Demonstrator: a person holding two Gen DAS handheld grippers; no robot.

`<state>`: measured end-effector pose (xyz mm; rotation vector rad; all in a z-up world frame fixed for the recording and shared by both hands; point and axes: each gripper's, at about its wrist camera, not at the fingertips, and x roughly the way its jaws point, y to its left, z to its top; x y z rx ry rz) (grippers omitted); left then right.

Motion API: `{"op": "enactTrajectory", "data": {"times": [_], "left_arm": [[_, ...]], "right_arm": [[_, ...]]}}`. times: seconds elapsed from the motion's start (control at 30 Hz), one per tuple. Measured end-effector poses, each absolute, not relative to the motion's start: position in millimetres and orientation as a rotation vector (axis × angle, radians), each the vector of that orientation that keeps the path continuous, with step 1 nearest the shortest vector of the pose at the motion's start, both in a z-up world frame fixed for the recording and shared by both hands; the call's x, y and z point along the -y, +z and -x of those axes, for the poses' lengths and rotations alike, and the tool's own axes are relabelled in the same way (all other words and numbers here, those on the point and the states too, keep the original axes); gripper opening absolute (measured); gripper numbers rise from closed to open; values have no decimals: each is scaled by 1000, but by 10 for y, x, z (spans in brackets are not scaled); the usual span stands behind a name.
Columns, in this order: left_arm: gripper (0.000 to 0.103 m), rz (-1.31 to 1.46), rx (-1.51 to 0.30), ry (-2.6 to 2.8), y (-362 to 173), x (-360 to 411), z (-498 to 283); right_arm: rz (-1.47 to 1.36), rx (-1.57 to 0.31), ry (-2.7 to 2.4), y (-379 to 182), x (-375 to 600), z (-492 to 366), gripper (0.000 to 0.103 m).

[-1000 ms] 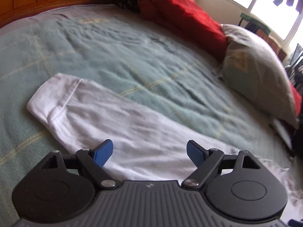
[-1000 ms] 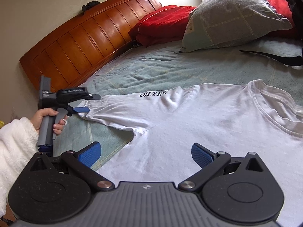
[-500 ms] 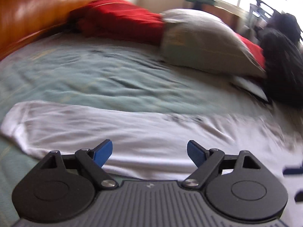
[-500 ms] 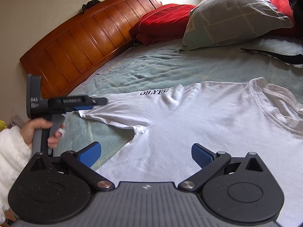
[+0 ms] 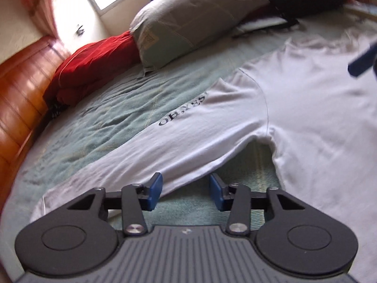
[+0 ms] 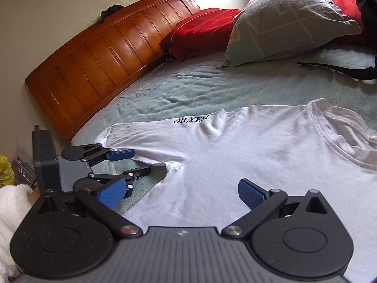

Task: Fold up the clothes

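The green bedspread [image 6: 188,89] is lying across the bed, with the wooden headboard [image 6: 99,66], a red cushion [image 6: 202,33] and a grey pillow [image 6: 289,23] at its far side. The white T-shirt [image 6: 247,155] is lying flat on it, printed "OH, YES!" on the sleeve [image 5: 183,141]. I am holding the right gripper [image 6: 183,193] with its jaws spread wide, hovering above the shirt's body. I am holding the left gripper [image 5: 186,188] with its jaws apart, its tips framing the sleeve's lower edge without clamping it.
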<state>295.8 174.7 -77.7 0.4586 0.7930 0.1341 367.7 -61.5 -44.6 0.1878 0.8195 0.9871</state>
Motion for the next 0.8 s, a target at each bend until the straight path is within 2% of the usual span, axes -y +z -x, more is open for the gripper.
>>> {"op": "enactTrajectory", "data": {"times": [0.07, 0.13, 0.17, 0.27, 0.47, 0.57, 0.67, 0.8], "left_arm": [[35, -528, -791, 114, -816, -1698, -3021], [19, -577, -809, 76, -837, -1626, -3058], [7, -592, -821, 58, -847, -1594, -3066], [2, -608, -850, 38, -858, -1553, -3036], [5, -509, -894, -6, -705, -1671, -2949], [16, -470, -897, -33, -598, -1729, -2892], [21, -405, -850, 22, -445, -1911, -2927], [21, -235, -867, 130, -494, -2336, -3117]], "right_arm": [[-182, -816, 988, -442, 611, -3668, 103], [-178, -814, 987, -444, 611, -3666, 103], [-175, -813, 987, -445, 610, -3664, 103], [-176, -815, 982, -453, 616, -3673, 103], [-185, -819, 978, -464, 632, -3687, 103], [-182, -819, 978, -465, 626, -3684, 103], [-179, -819, 978, -465, 620, -3682, 103], [-174, -816, 977, -462, 613, -3675, 103]]}}
